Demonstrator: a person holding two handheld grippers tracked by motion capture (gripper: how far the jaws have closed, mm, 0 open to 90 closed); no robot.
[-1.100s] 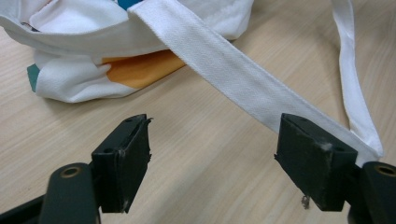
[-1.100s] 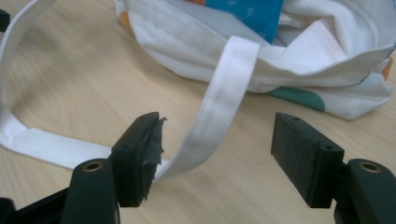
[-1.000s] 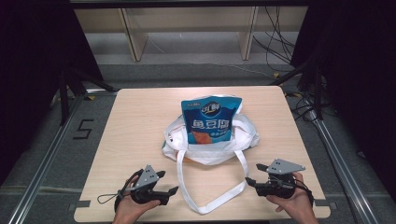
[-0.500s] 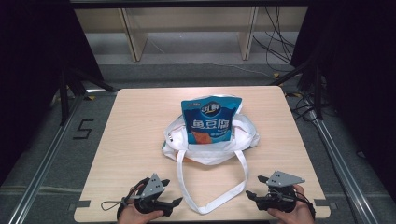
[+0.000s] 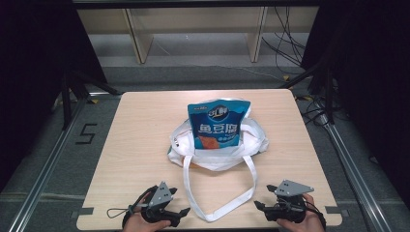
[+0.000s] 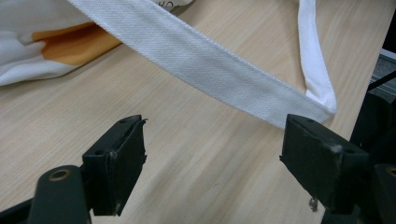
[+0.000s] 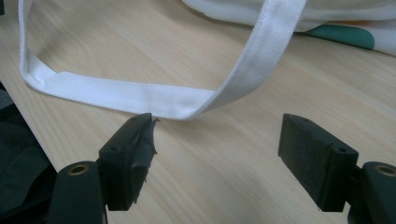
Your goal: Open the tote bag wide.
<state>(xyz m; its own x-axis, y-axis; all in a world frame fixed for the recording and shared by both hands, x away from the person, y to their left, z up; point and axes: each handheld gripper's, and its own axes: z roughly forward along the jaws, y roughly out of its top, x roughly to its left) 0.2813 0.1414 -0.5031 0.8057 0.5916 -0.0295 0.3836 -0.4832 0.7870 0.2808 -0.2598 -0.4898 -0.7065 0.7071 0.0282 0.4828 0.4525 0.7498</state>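
A white tote bag (image 5: pixel 251 145) lies in the middle of the wooden table (image 5: pixel 140 130), with a blue snack packet (image 5: pixel 218 123) standing in it. Its long white strap (image 5: pixel 220 212) loops toward the near edge. My left gripper (image 5: pixel 185 216) rests left of the loop and my right gripper (image 5: pixel 258 208) right of it, both pointing inward. In the left gripper view the gripper (image 6: pixel 212 158) is open, with the strap (image 6: pixel 201 60) lying beyond its jaws. In the right gripper view the gripper (image 7: pixel 217 140) is open just short of the strap (image 7: pixel 140 95). Both pairs of jaws have just been opening, with nothing between them.
The table's near edge runs just under both hands. Metal rails (image 5: pixel 48 169) flank the table on the floor, and a wooden shelf frame (image 5: pixel 193 29) stands behind it. Cables (image 5: pixel 290 53) lie on the floor at the back right.
Both hands have drawn back a little toward the near edge of the table, away from the bag. The bag, packet and strap have stayed where they were.
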